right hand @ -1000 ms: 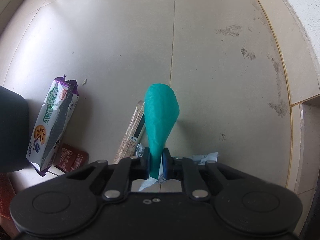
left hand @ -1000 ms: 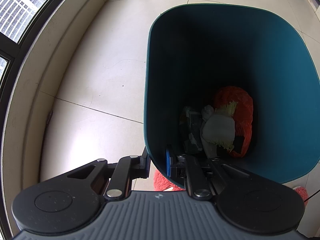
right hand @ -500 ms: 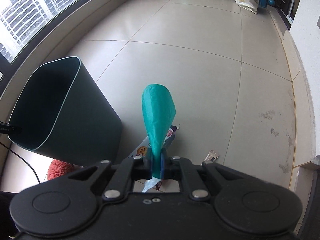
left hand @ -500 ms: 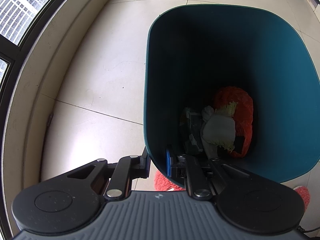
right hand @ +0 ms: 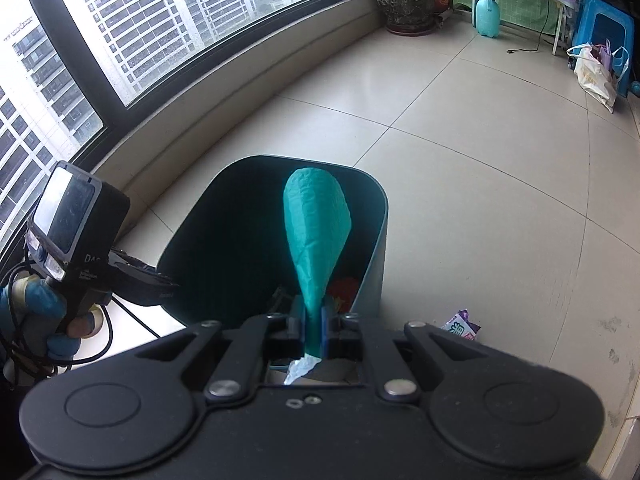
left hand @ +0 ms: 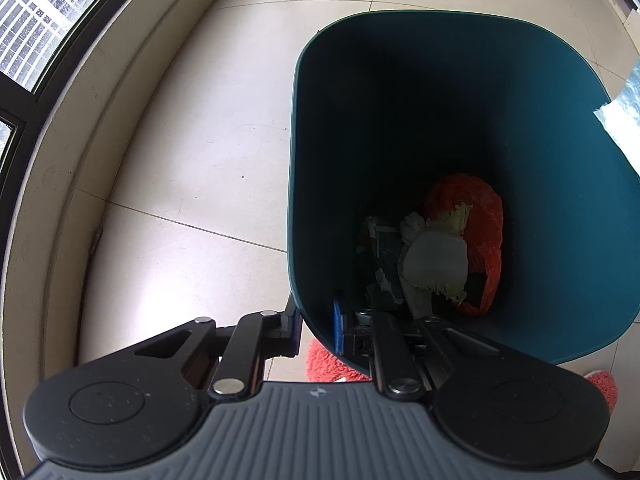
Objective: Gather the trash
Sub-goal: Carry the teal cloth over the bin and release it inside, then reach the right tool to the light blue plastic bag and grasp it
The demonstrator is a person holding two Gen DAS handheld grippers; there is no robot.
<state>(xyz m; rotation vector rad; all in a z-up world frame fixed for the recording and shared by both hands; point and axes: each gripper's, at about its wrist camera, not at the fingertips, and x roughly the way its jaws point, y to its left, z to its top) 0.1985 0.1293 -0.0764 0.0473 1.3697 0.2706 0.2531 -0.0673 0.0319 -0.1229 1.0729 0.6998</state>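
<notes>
Tiled balcony floor | right gripper clenching green bag, now swung above bin | left gripper clamps rim | drop next

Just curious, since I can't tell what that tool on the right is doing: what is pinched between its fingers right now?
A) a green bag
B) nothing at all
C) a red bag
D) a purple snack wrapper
A: the right gripper has its fingers closed on the narrow neck of the green bag, which stands over the opening of the bin.
</notes>
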